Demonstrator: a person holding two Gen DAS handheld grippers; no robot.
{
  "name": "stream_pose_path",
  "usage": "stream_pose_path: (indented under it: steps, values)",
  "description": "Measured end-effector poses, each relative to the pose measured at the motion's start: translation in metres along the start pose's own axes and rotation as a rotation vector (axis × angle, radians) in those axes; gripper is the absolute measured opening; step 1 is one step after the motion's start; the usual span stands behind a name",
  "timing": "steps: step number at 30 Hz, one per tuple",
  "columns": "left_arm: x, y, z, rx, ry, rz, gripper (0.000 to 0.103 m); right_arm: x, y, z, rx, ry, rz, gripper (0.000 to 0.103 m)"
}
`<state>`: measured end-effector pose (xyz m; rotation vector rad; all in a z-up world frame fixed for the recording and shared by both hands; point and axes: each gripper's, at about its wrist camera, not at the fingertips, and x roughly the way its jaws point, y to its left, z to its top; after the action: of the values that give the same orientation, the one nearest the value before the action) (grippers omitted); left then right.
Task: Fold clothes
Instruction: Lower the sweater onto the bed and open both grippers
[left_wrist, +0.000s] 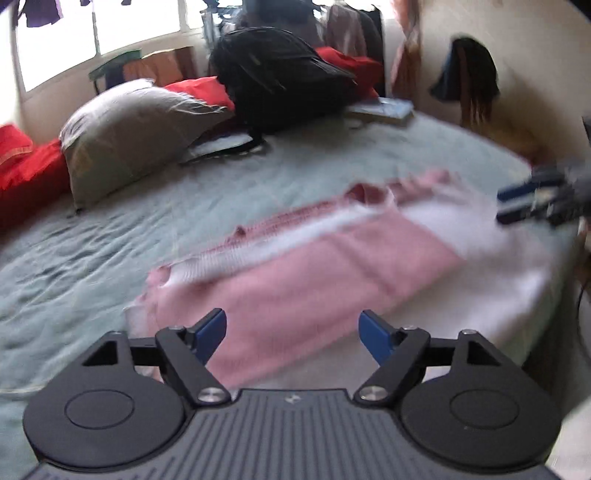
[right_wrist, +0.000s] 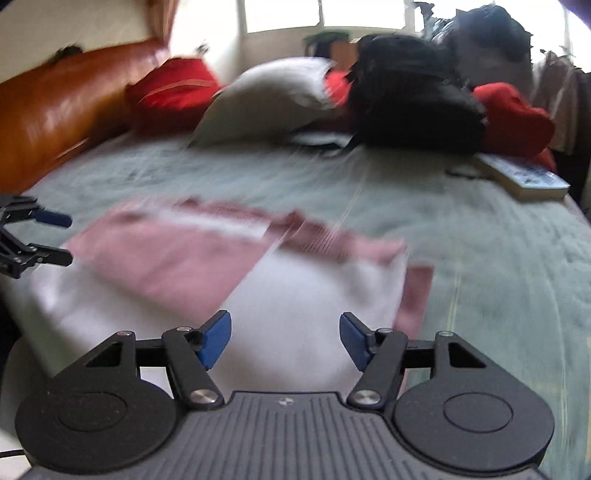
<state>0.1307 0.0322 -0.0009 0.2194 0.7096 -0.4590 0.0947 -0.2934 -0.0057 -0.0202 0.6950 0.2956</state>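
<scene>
Pink-white garment (left_wrist: 317, 258) lying folded on green bed (left_wrist: 110, 236), left tool (left_wrist: 291, 334) & right tool (right_wrist: 285, 338) both apart, nothing between pads, pillow (left_wrist: 136, 129) behind

The right gripper (right_wrist: 285, 341), jaws apart and empty, hangs over a pink-and-white garment (right_wrist: 236, 273) on the green bedspread (right_wrist: 480, 251).

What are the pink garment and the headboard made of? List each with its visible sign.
Pink garment: soft fabric, seemingly ribbed knit with white panels; faint ribs near its top edge, though blurred.
Headboard: probably glossy leather or imitation; orange-brown, padded-looking, with bright highlights.
</scene>
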Motion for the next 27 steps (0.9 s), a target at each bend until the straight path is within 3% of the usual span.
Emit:
stream_pose_path:
  steps: [2,5,8,11,16,18,22,25,27]
  values:
    - [0.017,0.009,-0.001,-0.039,0.010,-0.001,0.079,0.021,-0.010,-0.004,0.052,0.028,-0.026,0.070]
    - [0.044,0.023,-0.022,-0.075,0.110,0.043,0.082,0.034,-0.023,-0.027,0.068,0.059,-0.049,0.070]
    - [0.041,0.048,-0.037,-0.208,0.082,-0.017,0.082,0.021,-0.030,-0.032,0.115,0.027,-0.022,0.070]
    - [0.034,0.057,-0.024,-0.294,0.097,0.023,0.083,0.016,-0.020,-0.015,0.175,0.021,-0.025,0.080]
    - [0.021,0.030,-0.008,-0.206,0.088,0.092,0.090,0.021,0.050,-0.007,-0.054,0.038,0.078,0.091]
    - [0.017,0.015,-0.013,-0.151,0.082,0.102,0.094,0.027,0.074,-0.020,-0.122,0.067,0.053,0.092]
    - [0.020,-0.007,-0.034,-0.107,0.130,0.102,0.094,0.034,0.099,-0.052,-0.237,0.090,-0.083,0.096]
    - [0.014,-0.013,-0.042,-0.093,0.137,0.139,0.094,0.019,0.099,-0.039,-0.232,0.063,-0.084,0.096]
    - [0.004,-0.014,-0.042,-0.112,0.107,0.156,0.094,0.011,0.096,-0.027,-0.237,0.000,-0.132,0.101]
